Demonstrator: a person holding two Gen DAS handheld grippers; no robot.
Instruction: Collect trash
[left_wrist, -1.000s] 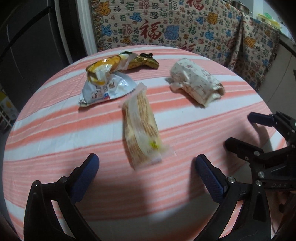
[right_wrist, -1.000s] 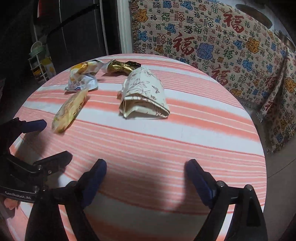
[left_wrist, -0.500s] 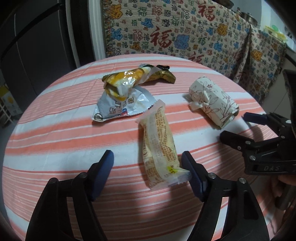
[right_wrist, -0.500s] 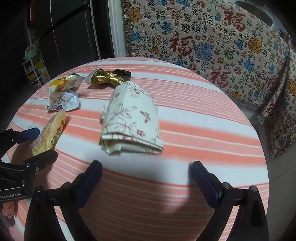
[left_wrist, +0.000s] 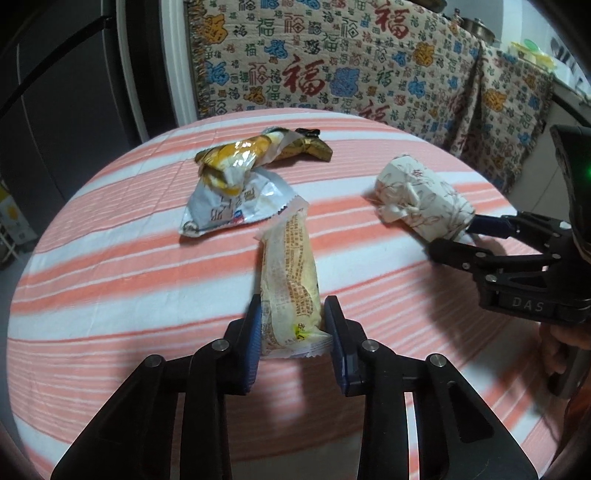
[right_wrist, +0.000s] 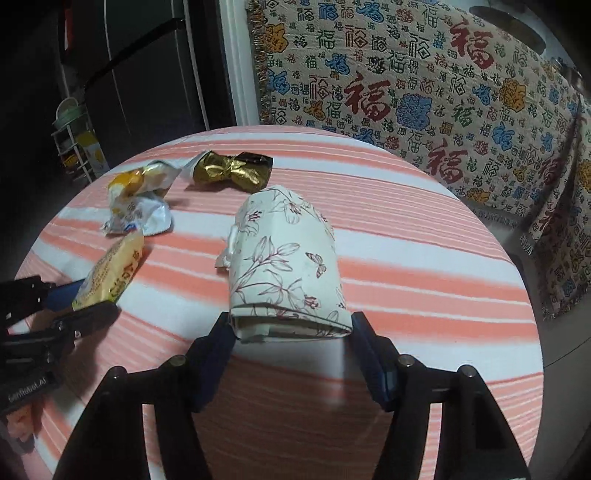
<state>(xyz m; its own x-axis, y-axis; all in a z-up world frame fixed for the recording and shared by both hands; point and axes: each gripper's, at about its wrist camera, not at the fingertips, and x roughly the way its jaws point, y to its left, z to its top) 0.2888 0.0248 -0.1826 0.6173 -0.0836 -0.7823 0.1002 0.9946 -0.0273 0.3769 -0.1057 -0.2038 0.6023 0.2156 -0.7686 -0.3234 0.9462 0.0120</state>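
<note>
On the round table draped in a pink-and-white striped cloth (left_wrist: 110, 266), both hands are going for trash at once. Nearest the table's front edge lies the long pale-yellow printed snack wrapper (left_wrist: 290, 273), and the left gripper (left_wrist: 291, 332) has its blue pads hard against the wrapper's near end, one on each side. Those jaws have just been closing, and they now stand narrow, pinching the crinkled film.

Over toward the table's right, the cream floral-printed paper packet (right_wrist: 284, 266) sits with its folded near end between the blue pads of the right gripper (right_wrist: 291, 332). These jaws have just been closing too; they stand about half open, the pads level with the packet's corners and seemingly touching them, though I would not call it a firm squeeze yet.

So the step in hand looks like the double grasp. Next, I reckon, the right jaws need to bite properly, then both pieces lift clear of the table. No bin shows from either camera.

Further back on the table, a silver-and-white foil sachet (left_wrist: 236, 206) lies just beyond the yellow wrapper's far tip, a crumpled orange-and-silver wrapper (left_wrist: 232, 162) rests on top of it, and a twisted gold foil wrapper (right_wrist: 231, 171) sits beside that, untouched. Behind the table hangs a patterned blanket with red characters (right_wrist: 406, 92).
</note>
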